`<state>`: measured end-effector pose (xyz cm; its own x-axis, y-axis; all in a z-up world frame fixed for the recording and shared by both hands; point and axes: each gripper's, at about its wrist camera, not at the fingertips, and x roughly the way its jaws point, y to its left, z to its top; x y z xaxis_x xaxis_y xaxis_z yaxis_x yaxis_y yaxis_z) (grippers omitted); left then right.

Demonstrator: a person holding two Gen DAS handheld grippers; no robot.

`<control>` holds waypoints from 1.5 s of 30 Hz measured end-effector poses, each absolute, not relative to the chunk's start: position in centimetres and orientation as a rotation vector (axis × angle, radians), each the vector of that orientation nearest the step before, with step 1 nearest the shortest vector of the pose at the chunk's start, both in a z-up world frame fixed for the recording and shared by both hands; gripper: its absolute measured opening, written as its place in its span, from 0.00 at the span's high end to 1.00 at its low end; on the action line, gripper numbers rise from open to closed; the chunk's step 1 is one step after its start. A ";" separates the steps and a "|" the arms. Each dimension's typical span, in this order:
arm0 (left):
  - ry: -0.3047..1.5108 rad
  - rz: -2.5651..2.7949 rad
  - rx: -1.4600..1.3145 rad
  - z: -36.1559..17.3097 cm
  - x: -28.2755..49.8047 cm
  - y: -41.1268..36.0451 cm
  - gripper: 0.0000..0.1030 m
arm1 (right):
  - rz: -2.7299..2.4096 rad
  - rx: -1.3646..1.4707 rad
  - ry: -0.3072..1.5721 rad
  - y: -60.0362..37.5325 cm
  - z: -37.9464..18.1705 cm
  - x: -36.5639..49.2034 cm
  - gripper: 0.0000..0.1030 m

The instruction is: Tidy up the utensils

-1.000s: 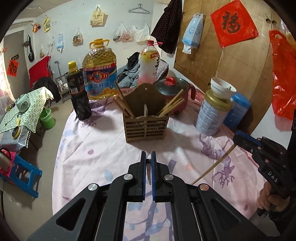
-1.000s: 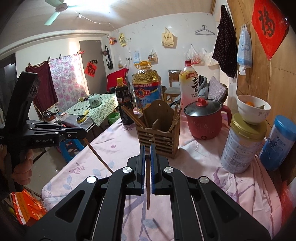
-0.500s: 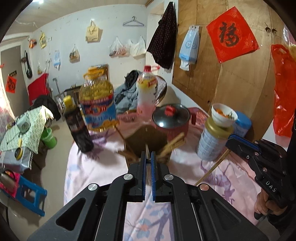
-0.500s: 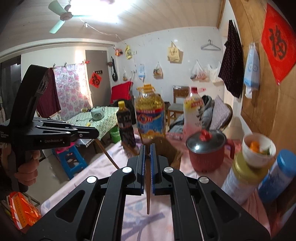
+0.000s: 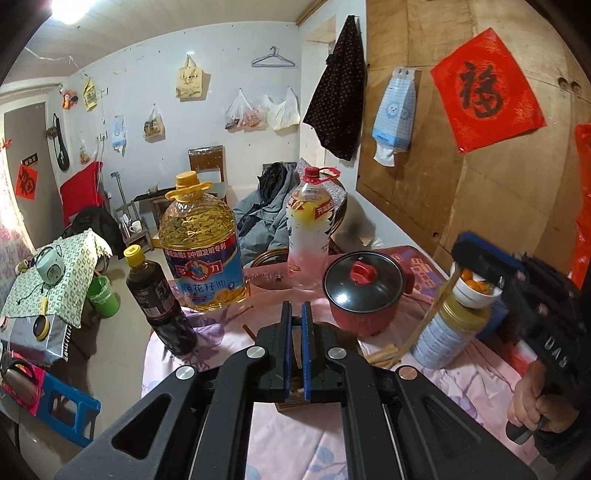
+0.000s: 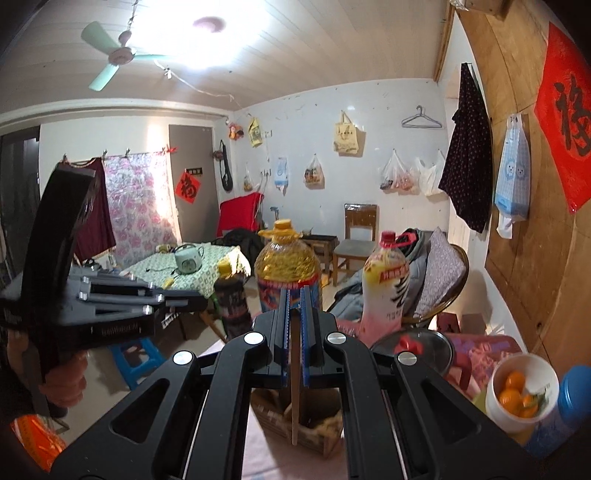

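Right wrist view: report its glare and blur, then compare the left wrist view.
Right wrist view: the ceiling light blows out white beside the pale green ceiling fan; the black left gripper is smeared. Left wrist view: glare only in the top-left corner; the black right gripper is blurred; the red lidded pot stays sharp.

Desk cloth [image 5: 461, 387]: pale pink, purple branch-and-leaf print. Pot [image 5: 364, 291]: red body, dark lid, red knob. Oil jug [image 5: 201, 254]: golden yellow contents, yellow cap, blue and red label. Sauce bottle [image 5: 159, 295]: near black, yellow cap. Drink bottle [image 5: 309, 229]: yellow fading to pink, red cap. Tin [image 5: 448, 332]: pale blue-white, gold lid. Bowl [image 6: 522, 391]: white, orange fruit inside. Left gripper [image 5: 294, 325] and right gripper [image 6: 294, 314]: black, blue pads. Chopstick [image 6: 295, 384]: light brown. Utensil holder [image 6: 314, 432]: brown wood.
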<state>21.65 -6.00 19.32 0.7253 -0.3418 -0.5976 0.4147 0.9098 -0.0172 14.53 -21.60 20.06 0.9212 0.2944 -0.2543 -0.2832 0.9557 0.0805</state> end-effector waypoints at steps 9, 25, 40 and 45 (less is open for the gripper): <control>0.735 -0.395 0.103 14.4 25.0 -6.7 0.95 | 0.273 0.069 0.290 -20.9 16.8 19.1 0.94; 0.815 -0.302 0.033 9.5 23.7 -5.1 0.27 | 0.242 0.113 0.464 -21.1 11.1 16.6 0.72; 0.849 -0.098 0.050 8.3 15.1 -2.0 0.11 | 0.058 0.187 0.521 -22.3 11.7 9.0 0.17; 0.851 -0.091 0.047 8.7 12.8 -1.8 0.09 | 0.036 0.160 0.519 -21.8 13.0 6.7 0.08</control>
